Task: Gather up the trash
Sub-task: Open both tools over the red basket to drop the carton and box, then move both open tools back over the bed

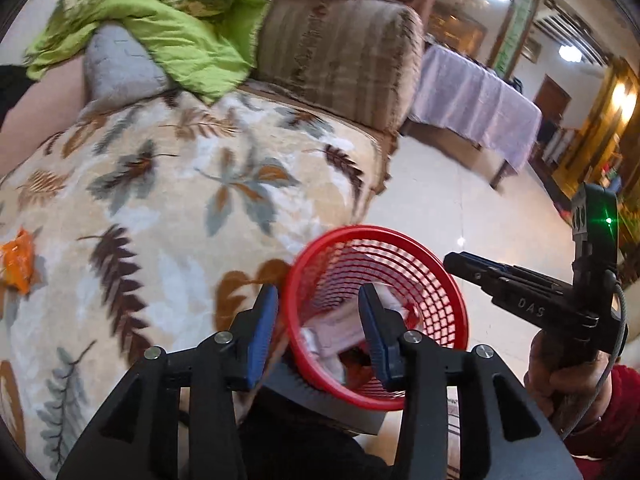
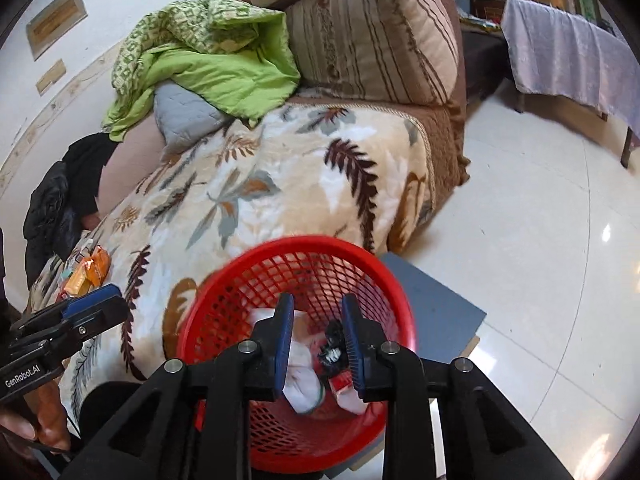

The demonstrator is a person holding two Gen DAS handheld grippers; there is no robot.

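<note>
A red mesh basket (image 1: 436,292) (image 2: 248,300) stands on a grey stool beside the sofa and holds white paper and dark scraps (image 2: 304,384). My left gripper (image 1: 318,320) is open and empty, with the basket's near rim between its fingers, not clamped. My right gripper (image 2: 316,332) is open and empty, just above the basket's mouth. An orange wrapper (image 1: 18,260) (image 2: 86,272) lies on the leaf-patterned blanket at the left. The right gripper also shows in the left wrist view (image 1: 464,262). The left gripper also shows in the right wrist view (image 2: 100,300).
A leaf-patterned blanket (image 1: 160,200) covers the sofa seat. A green quilt (image 2: 208,64), a grey pillow (image 2: 184,116) and a striped cushion (image 2: 372,32) lie at the back. Dark clothes (image 2: 60,208) sit at the left. A cloth-covered table (image 2: 572,52) stands across the tiled floor.
</note>
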